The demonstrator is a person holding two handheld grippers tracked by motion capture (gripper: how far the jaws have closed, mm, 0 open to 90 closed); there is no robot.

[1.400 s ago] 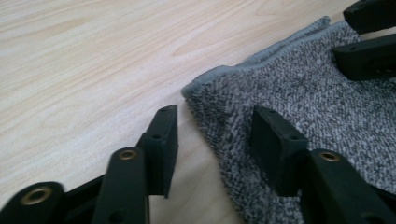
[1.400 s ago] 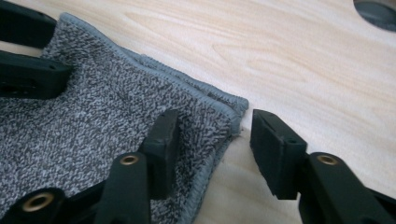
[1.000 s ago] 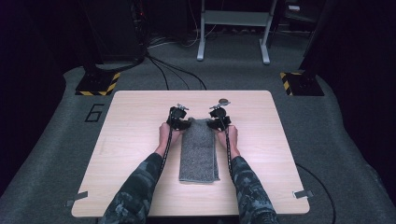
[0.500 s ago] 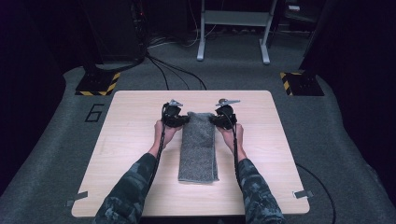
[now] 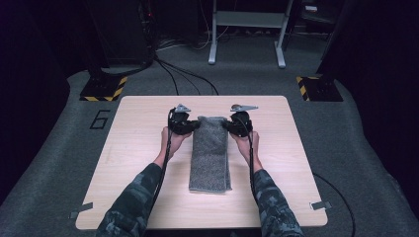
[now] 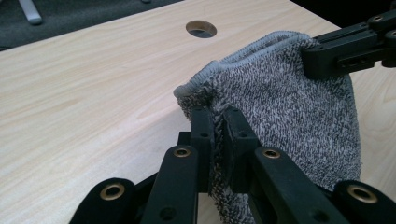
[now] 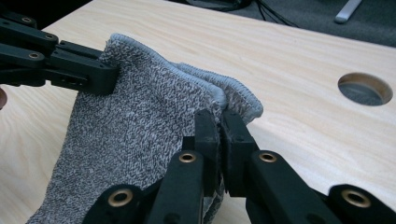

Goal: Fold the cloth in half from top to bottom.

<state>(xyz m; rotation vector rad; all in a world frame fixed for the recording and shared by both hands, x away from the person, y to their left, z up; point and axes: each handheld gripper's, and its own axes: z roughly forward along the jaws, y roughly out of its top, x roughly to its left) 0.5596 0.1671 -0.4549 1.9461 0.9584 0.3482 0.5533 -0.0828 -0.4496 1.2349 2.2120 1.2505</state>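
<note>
A grey folded towel (image 5: 210, 153) lies lengthwise on the wooden table (image 5: 133, 148), its far end lifted off the surface. My left gripper (image 5: 190, 126) is shut on the towel's far left corner; in the left gripper view the jaws pinch the towel (image 6: 299, 107) at its edge, the left gripper (image 6: 218, 122) closed tight. My right gripper (image 5: 230, 124) is shut on the far right corner. In the right gripper view the right gripper (image 7: 219, 122) clamps the hemmed towel (image 7: 140, 126) edge, with the other gripper (image 7: 88, 70) holding the opposite corner.
A round cable hole (image 6: 201, 29) is cut in the table beyond the towel, also seen as the hole (image 7: 365, 88). Cables (image 5: 188, 79) and metal stand legs (image 5: 247, 39) are on the carpet behind the table. Yellow-black striped blocks (image 5: 104, 89) sit at the far corners.
Both grippers have moved away from the person toward the table's far side, drawing the towel's end out so it lies longer and its near edge sits farther from the front.
</note>
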